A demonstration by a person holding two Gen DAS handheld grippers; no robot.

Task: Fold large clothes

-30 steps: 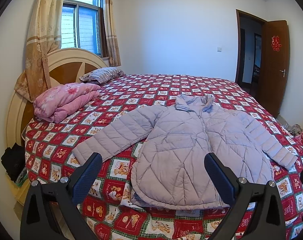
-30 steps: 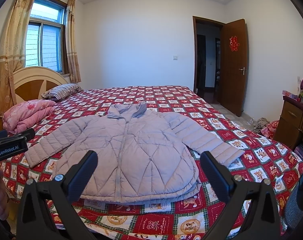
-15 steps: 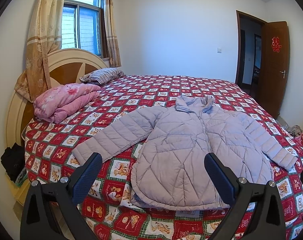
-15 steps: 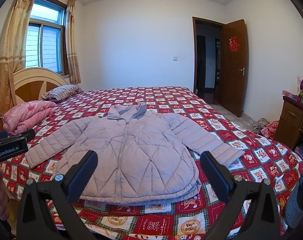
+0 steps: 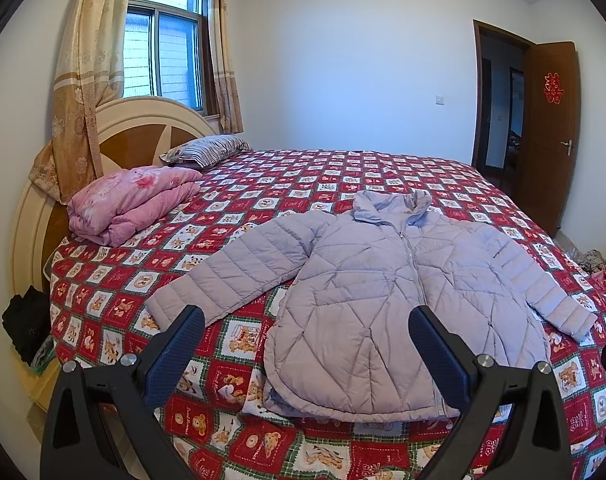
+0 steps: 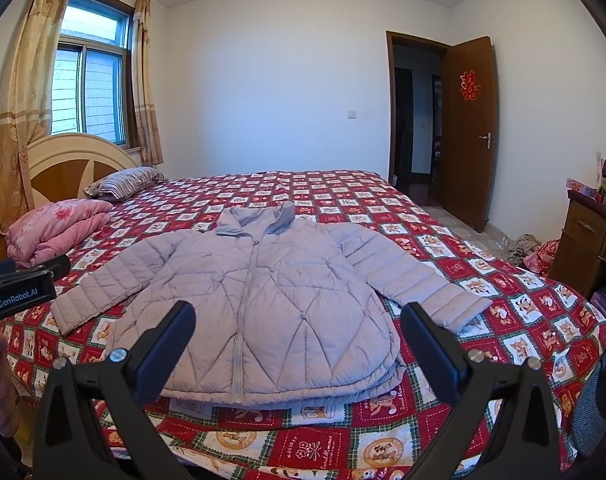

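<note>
A lilac jacket [image 5: 387, 300] is spread flat, unfolded, on the bed [image 5: 303, 176]; both grippers, left [image 5: 307, 354] and right [image 6: 297, 350], are held with jaws wide and empty, and a sleeve [image 5: 231, 276] at 10 o'clock is judged next to be grasped.

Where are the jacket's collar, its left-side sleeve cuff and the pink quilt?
jacket collar [image 5: 389, 206], left wrist view, on the raised collar fabric.
sleeve cuff [image 5: 163, 307], left wrist view, end of the spread sleeve.
pink quilt [image 6: 55, 226], right wrist view, top of the folded bundle.

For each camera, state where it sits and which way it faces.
Left wrist: on the left hand-held gripper, open, facing across the bed at the lilac jacket; only its fingers show.
Right wrist: on the right hand-held gripper, open, same heading from further right; a hand shows at left.
Shared: jacket, pink quilt, door.
</note>
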